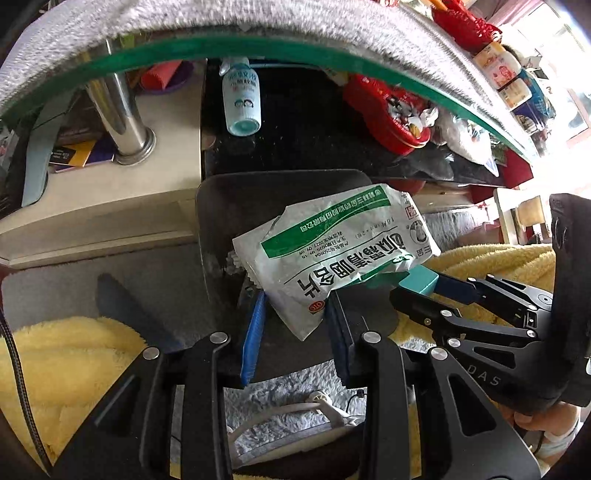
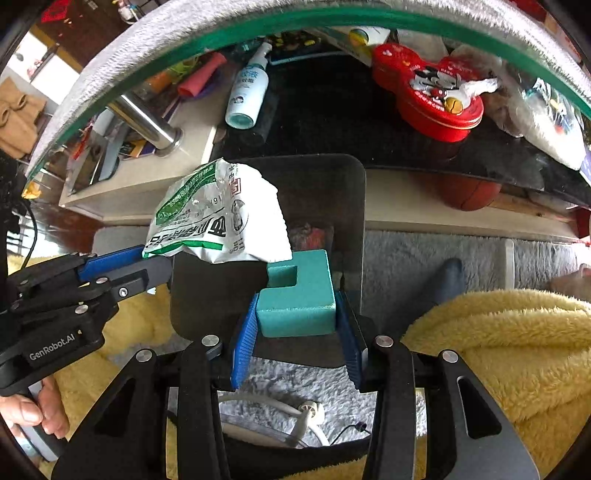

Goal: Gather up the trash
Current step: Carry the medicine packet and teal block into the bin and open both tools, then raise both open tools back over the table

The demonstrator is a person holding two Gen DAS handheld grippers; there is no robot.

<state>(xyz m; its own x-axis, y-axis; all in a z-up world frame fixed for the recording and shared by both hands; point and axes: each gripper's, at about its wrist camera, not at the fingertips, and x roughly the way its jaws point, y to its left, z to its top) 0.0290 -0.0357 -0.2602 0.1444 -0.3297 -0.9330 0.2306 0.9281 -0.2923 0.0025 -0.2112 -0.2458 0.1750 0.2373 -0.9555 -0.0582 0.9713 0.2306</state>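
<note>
My left gripper (image 1: 295, 325) is shut on a crumpled white-and-green medicine packet (image 1: 332, 254) and holds it over a dark bin (image 1: 221, 206). The packet also shows in the right wrist view (image 2: 218, 218), held by the left gripper (image 2: 147, 264) coming in from the left. My right gripper (image 2: 295, 332) is shut on a teal foam block (image 2: 295, 299) and holds it over the same dark bin (image 2: 343, 192), right beside the packet. The block's end shows in the left wrist view (image 1: 417, 280) under the packet.
A glass table edge with a green rim (image 2: 332, 22) arches overhead. On the shelf below lie a white spray bottle (image 2: 247, 92), a red Mickey tin (image 2: 428, 96) and plastic bags (image 2: 546, 125). A chrome table leg (image 1: 118, 110) stands left. Yellow fleece (image 2: 498, 350) and grey carpet (image 2: 406, 258) are below.
</note>
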